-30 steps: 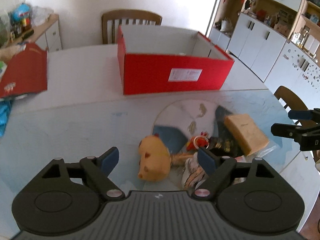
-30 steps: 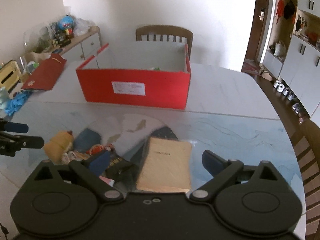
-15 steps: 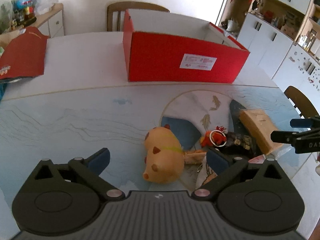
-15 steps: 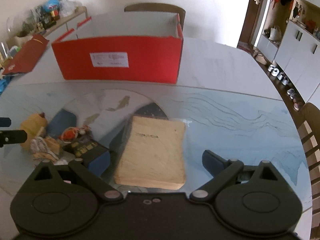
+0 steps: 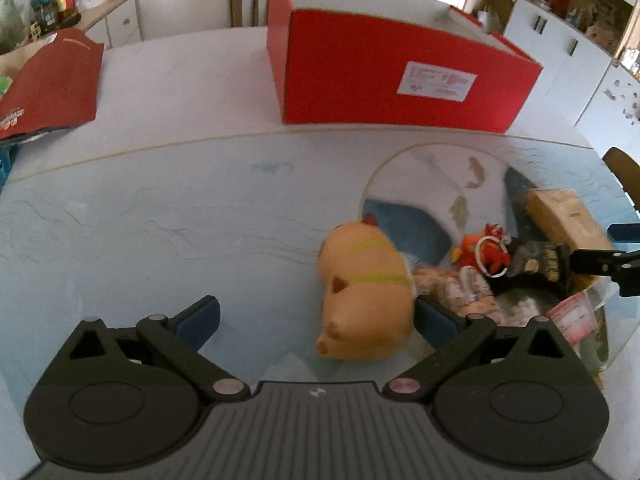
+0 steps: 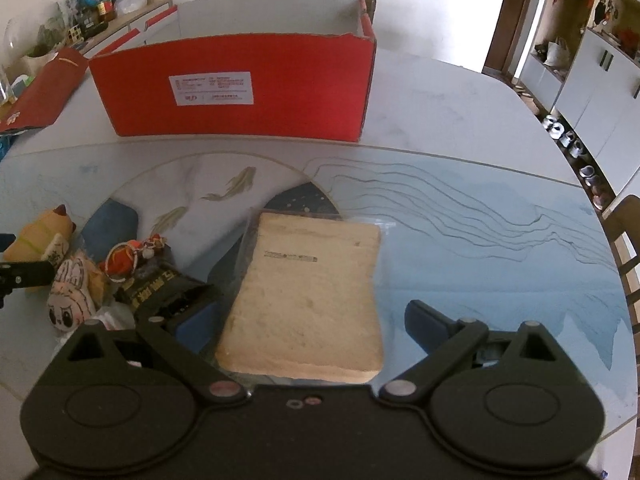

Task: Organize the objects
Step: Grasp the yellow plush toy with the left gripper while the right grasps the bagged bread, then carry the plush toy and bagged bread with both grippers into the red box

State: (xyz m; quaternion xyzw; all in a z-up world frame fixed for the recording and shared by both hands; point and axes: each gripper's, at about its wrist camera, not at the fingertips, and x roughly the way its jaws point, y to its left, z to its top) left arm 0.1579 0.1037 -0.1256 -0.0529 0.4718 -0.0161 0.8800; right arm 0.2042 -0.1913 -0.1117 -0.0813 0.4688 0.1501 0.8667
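An open red box (image 5: 392, 68) stands on the far side of the table; it also shows in the right wrist view (image 6: 240, 84). My left gripper (image 5: 316, 320) is open, low over the table, with a yellow plush toy (image 5: 366, 296) against its right finger. My right gripper (image 6: 308, 326) is open, its fingers on either side of a wrapped slice of bread (image 6: 308, 296). Between the plush and the bread lie a red keychain toy (image 6: 128, 258), a black packet (image 6: 164, 292) and a white cartoon pouch (image 6: 70, 300).
A red paper bag (image 5: 52, 80) lies at the table's far left. A wooden chair (image 5: 244, 0) stands behind the box. A sideboard with clutter (image 6: 92, 8) is at the back left, white cabinets (image 6: 600, 72) at the right. The glass tabletop's edge (image 6: 624, 320) runs close on the right.
Both grippers have moved forward and down. The plush now sits at the left gripper's right finger, and the bread now lies between the right gripper's fingers.
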